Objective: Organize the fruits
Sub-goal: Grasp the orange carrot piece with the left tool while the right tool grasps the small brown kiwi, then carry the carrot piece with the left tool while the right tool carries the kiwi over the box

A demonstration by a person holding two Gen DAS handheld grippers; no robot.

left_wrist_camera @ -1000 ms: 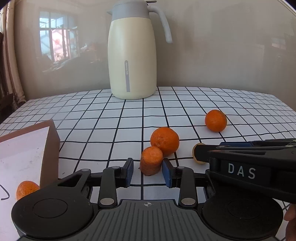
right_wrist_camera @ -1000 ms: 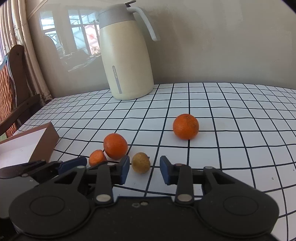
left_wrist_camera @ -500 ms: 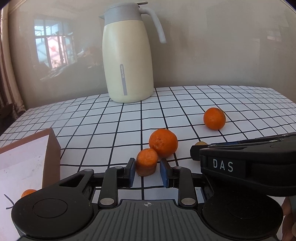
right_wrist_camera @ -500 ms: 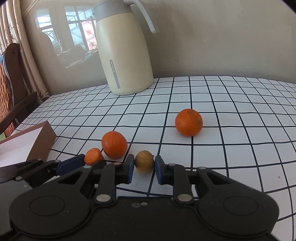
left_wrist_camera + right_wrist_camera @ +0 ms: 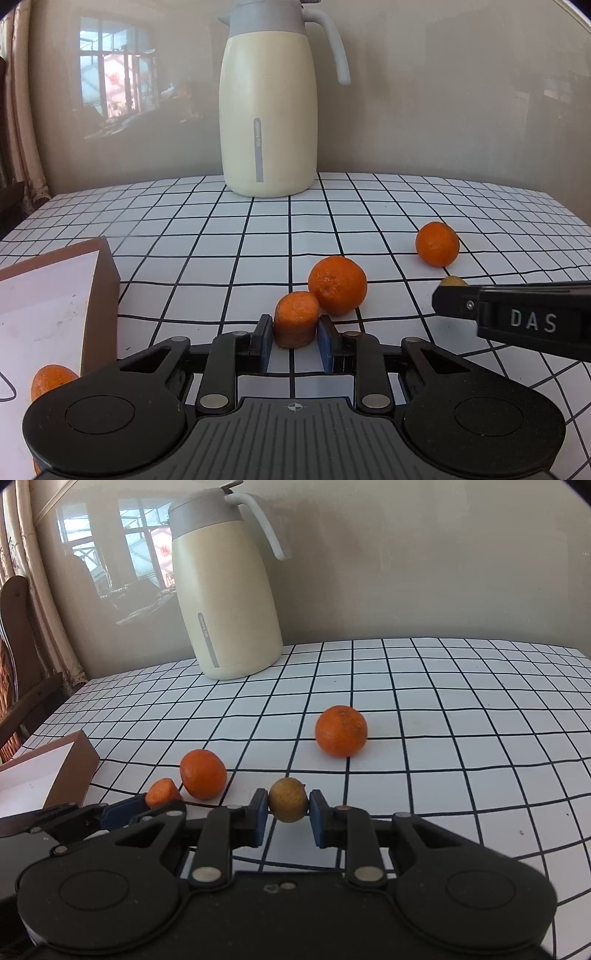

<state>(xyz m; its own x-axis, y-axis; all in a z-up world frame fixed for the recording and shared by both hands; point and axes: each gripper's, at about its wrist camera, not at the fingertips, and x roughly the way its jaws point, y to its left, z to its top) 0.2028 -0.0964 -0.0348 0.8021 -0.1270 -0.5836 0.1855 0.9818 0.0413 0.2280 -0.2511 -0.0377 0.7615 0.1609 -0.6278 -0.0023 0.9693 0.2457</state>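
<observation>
My left gripper (image 5: 294, 334) is shut on a small orange piece with a flat cut top (image 5: 296, 318), low over the checked tablecloth; it also shows in the right wrist view (image 5: 162, 793). An orange (image 5: 337, 285) lies just behind it. My right gripper (image 5: 288, 812) is shut on a small brownish-yellow fruit (image 5: 288, 799). A second orange (image 5: 341, 731) lies further back on the right, also visible in the left wrist view (image 5: 437, 243). A brown box with a white inside (image 5: 51, 302) stands at the left and holds a small orange fruit (image 5: 51, 378).
A tall cream thermos jug (image 5: 267, 110) stands at the back of the table against the wall. A wooden chair (image 5: 18, 657) is at the far left. The right gripper's body (image 5: 517, 319) crosses the right side of the left wrist view.
Both grippers moved forward and closed: the left onto the cut orange piece, the right onto the brownish-yellow fruit. Both views have risen slightly.
</observation>
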